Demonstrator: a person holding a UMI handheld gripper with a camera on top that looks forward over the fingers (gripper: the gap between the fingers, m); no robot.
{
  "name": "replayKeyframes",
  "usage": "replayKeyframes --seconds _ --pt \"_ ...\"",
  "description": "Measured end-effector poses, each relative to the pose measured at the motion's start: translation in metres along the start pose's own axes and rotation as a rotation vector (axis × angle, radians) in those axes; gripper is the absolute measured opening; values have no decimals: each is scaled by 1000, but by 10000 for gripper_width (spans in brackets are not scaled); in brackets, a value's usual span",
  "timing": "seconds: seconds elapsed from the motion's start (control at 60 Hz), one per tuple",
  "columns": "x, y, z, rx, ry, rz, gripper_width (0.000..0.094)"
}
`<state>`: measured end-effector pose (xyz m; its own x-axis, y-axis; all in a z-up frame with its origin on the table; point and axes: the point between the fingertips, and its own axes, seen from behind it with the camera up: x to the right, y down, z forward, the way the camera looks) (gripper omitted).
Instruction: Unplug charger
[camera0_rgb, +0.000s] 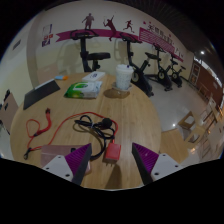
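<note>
The gripper (112, 158) hangs low over a wooden table (140, 118), its two fingers spread well apart and clamped on nothing. The left pad (62, 154) and the right pad (156, 157) show purple on their inner faces. Between them, nearer the left finger, lies a small pink block (112, 151) (most likely the charger, though its detail is hard to read), resting on the table with a gap at either side.

Just ahead of the fingers sits a dark tangle of cable (98, 125), coiled on the wood. A red cord (52, 127) loops off from it toward the left, where a red clip-like piece (32, 129) lies on the table.

Farther out, a green and white pack (84, 88) lies flat, and beside it on the right stands a pale cup (123, 77) on a dark base. A grey laptop (41, 94) rests well off to the left.

Beyond the table the room opens onto a light floor with exercise bikes (160, 68) in a row (a treadmill (92, 50) stands left of them). A magenta banner (110, 36) with figures runs along the back wall.
</note>
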<state>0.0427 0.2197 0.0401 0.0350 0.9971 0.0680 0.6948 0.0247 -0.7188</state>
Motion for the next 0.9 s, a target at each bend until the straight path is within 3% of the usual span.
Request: replayKeyframes --seconds 0.217,0.367,0.483,0.65,0.9 --pt "-20 -19 -141 41 -29 22 846" --pt "-20 -21 -240 96 35 8 855" --pt "-35 -11 -301 106 13 12 857" --pt "-49 2 -346 124 12 47 856" --pt "-54 5 -353 133 1 38 858"
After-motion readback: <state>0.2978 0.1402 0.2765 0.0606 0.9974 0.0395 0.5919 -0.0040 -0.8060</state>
